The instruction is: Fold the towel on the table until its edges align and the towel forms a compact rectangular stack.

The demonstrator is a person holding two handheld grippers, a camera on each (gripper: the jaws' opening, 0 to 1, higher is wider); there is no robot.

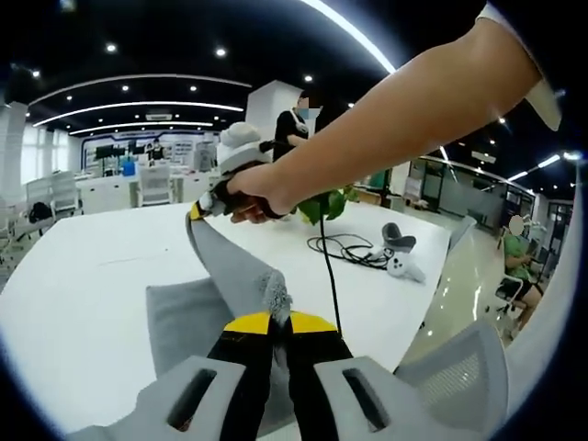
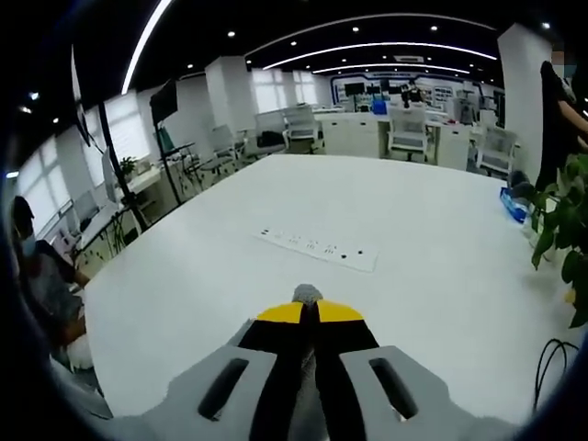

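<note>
Now both grippers' fingers (image 1: 280, 323) (image 2: 308, 314) pinch the towel (image 1: 241, 268) edge.

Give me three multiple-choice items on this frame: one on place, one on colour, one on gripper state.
1. Where does the power strip lie?
A. flat on the white table
B. on a chair
C. on the floor

2. What colour is the towel?
A. red
B. grey
C. green

3. How is the left gripper set?
A. wide open above the table
B. shut on nothing
C. shut on the towel

Key: 1 A, the strip sits on the tabletop ahead of the right gripper. 2 B, the cloth is grey, both on the table and in the lifted fold. 3 C, a grey corner pokes out between the closed yellow tips; the right gripper pinches a grey bit too.
</note>
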